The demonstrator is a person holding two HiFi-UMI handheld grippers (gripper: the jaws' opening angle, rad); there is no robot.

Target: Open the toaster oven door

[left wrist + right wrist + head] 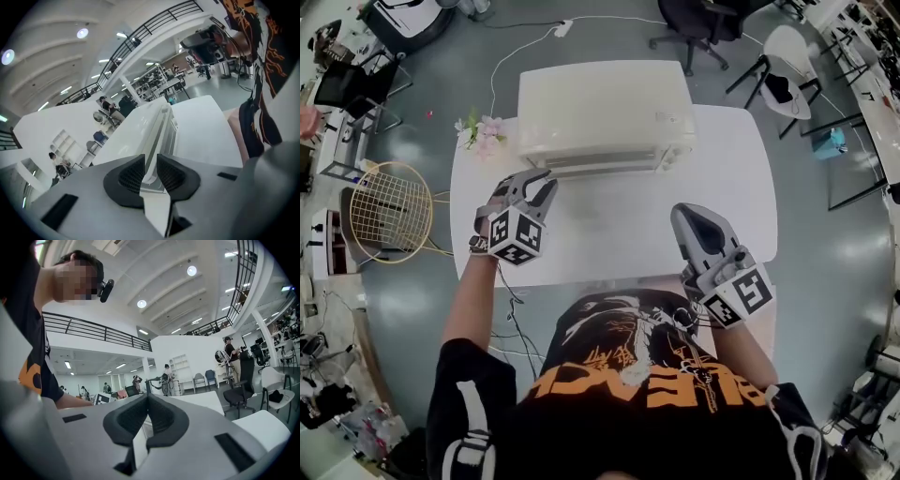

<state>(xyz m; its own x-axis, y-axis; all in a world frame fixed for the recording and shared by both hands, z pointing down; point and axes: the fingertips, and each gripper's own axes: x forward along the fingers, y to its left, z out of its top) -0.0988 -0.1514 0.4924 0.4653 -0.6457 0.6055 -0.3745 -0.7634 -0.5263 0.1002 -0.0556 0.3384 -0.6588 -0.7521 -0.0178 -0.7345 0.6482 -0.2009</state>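
A white toaster oven (pixel 600 112) stands at the back of the white table (pixel 722 187), its front facing me and its door closed. My left gripper (pixel 540 180) reaches the left end of the oven's front, by the door's handle bar (pixel 609 169). In the left gripper view the left gripper (pixel 150 158) has its dark pads apart, and the oven's (pixel 157 126) white front edge runs in the gap between them; I see no pad pressing on it. My right gripper (pixel 682 213) rests over the table's right front. In its own view the right gripper (pixel 147 397) is shut and holds nothing.
A small bunch of pink flowers (pixel 483 131) lies at the oven's left corner. A round wire frame (pixel 389 211) stands on the floor to the left. Office chairs (pixel 698 23) stand behind the table, and a white cable (pixel 520 47) runs across the floor.
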